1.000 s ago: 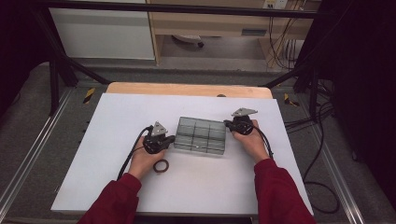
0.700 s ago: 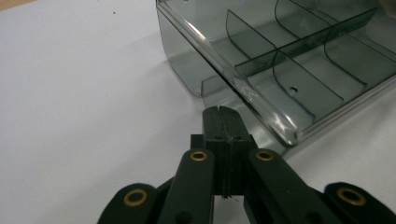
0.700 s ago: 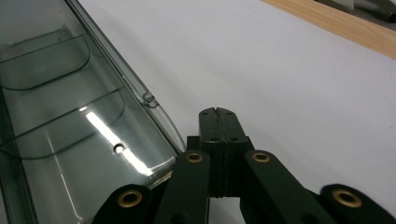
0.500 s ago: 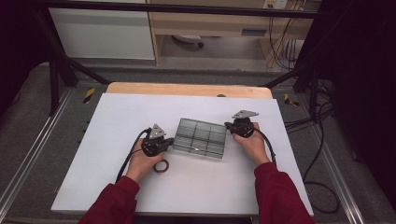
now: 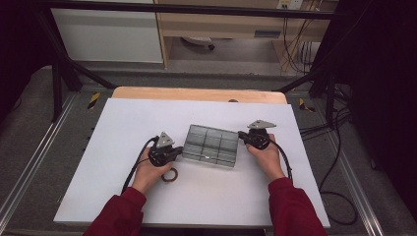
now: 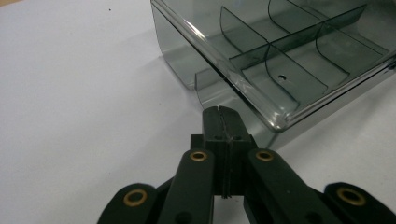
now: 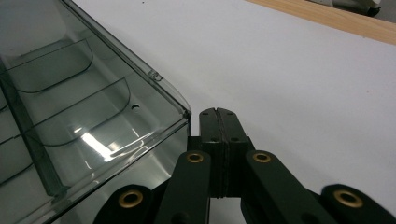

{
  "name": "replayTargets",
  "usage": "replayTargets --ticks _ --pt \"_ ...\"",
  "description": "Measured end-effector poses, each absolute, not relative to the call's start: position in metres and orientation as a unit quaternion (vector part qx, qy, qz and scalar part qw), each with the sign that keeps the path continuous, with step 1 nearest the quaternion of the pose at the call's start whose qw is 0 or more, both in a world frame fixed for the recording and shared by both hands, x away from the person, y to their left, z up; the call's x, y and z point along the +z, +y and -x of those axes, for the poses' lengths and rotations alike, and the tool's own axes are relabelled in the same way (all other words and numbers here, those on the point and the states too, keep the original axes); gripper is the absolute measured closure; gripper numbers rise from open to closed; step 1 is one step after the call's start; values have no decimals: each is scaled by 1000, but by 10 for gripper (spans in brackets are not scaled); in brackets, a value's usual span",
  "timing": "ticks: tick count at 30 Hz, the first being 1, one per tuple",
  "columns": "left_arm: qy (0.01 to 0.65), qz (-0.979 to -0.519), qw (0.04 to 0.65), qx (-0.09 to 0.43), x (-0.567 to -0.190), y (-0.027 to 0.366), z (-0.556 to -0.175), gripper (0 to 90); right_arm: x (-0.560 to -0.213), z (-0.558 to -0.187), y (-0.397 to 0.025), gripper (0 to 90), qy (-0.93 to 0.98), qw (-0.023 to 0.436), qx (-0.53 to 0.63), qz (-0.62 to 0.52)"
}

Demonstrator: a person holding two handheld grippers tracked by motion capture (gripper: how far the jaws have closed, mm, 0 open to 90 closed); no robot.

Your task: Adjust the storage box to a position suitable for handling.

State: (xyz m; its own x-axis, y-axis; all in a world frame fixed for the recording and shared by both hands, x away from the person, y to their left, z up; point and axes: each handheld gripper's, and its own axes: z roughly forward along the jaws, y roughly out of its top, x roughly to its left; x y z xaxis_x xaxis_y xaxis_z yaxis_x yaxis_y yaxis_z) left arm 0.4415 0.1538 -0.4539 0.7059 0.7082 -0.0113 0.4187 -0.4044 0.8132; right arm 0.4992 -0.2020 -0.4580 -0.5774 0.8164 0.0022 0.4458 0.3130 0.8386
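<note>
On white table [image 5: 123, 128] | both hand-held grippers [image 6: 219, 112] [image 7: 217, 112] pressed together, flanking unlabelled smoky divided box [image 5: 211, 145]

We see the divided box [image 5: 211, 145] mid-table [image 5: 123, 118], our left gripper [image 5: 178, 152] at its left edge, right gripper [image 5: 241, 135] at its right; a ring [image 5: 170, 174] lies near-left.

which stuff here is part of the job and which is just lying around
In the job: box, left tongs, right tongs, both shut at the box's ends.
Lying about: ring by the left hand, cables beyond the table.
</note>
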Motion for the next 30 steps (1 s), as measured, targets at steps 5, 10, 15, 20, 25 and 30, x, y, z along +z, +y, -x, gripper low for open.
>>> replayTargets --ticks 5,10,15,20,25,30 --pt "344 -820 425 170 -454 153 -441 900 -458 -497 -203 900 779 215 429 -403" --pt "340 -822 425 168 -455 152 -440 900 -457 -498 -203 900 785 216 429 -391" --pt "338 -822 427 166 -456 151 -435 900 -457 -497 -200 900 790 212 432 -381" --pt "339 -824 421 168 -455 150 -431 900 -456 -496 -200 900 790 211 431 -381" --pt "340 -824 423 165 -456 151 -429 900 -454 -494 -201 900 798 209 426 -372" --pt "342 -821 426 164 -456 152 -426 900 -454 -492 -201 900 802 209 424 -366"
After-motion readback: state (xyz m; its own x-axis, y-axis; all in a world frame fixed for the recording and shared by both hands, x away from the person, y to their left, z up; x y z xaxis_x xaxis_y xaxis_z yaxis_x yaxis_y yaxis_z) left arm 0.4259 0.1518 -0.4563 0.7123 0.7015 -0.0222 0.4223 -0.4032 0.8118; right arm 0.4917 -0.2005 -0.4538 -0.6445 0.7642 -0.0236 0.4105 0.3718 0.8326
